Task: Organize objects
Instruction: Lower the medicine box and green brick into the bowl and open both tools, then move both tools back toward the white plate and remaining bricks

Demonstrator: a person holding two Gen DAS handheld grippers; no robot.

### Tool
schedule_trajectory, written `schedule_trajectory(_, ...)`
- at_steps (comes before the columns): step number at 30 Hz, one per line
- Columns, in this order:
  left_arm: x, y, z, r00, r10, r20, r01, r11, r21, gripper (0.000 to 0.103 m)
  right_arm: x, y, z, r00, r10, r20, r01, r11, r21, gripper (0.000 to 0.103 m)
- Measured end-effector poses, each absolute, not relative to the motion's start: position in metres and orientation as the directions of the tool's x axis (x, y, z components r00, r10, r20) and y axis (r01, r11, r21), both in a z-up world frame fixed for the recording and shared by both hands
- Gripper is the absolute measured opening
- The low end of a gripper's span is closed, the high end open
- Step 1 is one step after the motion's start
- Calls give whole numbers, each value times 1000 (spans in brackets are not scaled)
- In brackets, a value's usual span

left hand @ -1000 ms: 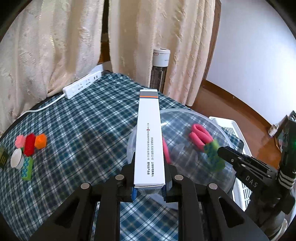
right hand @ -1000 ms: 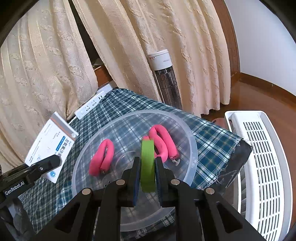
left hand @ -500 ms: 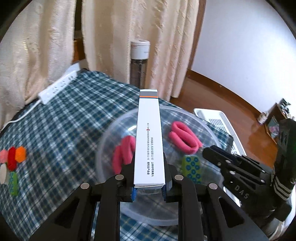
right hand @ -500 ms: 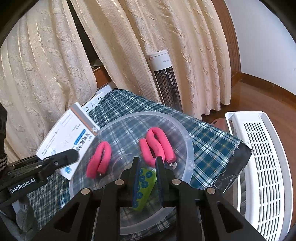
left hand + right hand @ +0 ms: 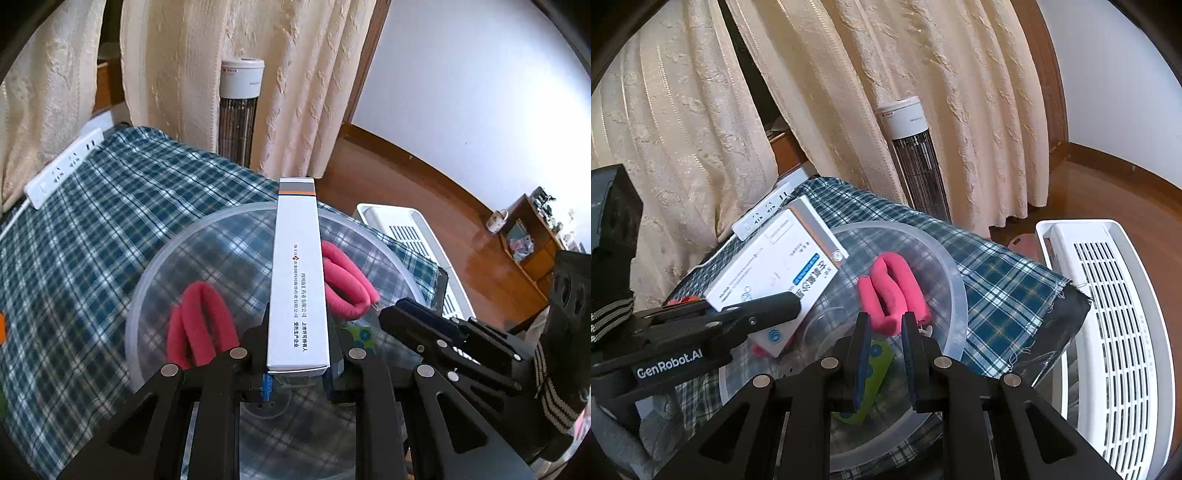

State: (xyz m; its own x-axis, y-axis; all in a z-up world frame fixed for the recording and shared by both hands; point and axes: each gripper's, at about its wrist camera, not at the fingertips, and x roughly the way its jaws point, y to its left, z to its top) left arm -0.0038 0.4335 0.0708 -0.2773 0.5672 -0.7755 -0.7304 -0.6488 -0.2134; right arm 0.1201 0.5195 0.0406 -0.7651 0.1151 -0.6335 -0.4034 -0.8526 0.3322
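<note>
since half a second ago the left gripper (image 5: pixel 298 360) has carried its clamped white cardboard box (image 5: pixel 298 280) over the clear plastic bowl (image 5: pixel 207 236). right view: right gripper (image 5: pixel 884 354) parted, empty, above the dotted green block (image 5: pixel 873 373) beside a pink foam loop (image 5: pixel 895 288).

Soft daylight through curtains (image 5: pixel 701 110), sharp focus, fisheye-warped edges, dark corners
</note>
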Motion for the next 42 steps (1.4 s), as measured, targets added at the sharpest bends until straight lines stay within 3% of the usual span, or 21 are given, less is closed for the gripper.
schedule_trajectory(2,-7,435,69,-255,575,-778,-725,-645,-239,25,119,520,40,-764,113,-635,-403,-853,333,19)
schedule_trajectory(4,-10,434,68,-244,577,-779,-716,-650,-257,35,118,520,40,-764,112,-636,-402,-853,333,19)
schedule_trajectory(6,-12,432,67,-259,572,-778,-703,-664,-255,55,118,521,40,-764,111,-636,-402,-853,333,19)
schedule_trajectory(7,-12,430,68,-273,570,-775,-697,-673,-249,58,118,521,40,-764,111,-636,-402,-853,334,19)
schedule_trajectory(21,-10,397,80,-457,484,-746,-642,-760,-100,61,117,513,44,-769,100,-632,-386,-860,334,19)
schedule_trajectory(24,-11,390,78,-457,479,-749,-628,-771,-109,61,116,510,46,-773,99,-627,-382,-861,335,27)
schedule_trajectory(29,-11,377,78,-487,452,-747,-597,-797,-92,63,116,506,50,-778,91,-621,-380,-856,351,48)
schedule_trajectory(32,-14,366,78,-501,439,-746,-573,-814,-95,70,115,502,52,-781,91,-618,-375,-859,349,50)
schedule_trajectory(42,-21,320,80,-542,396,-741,-493,-864,-101,70,108,476,65,-803,62,-593,-324,-881,346,53)
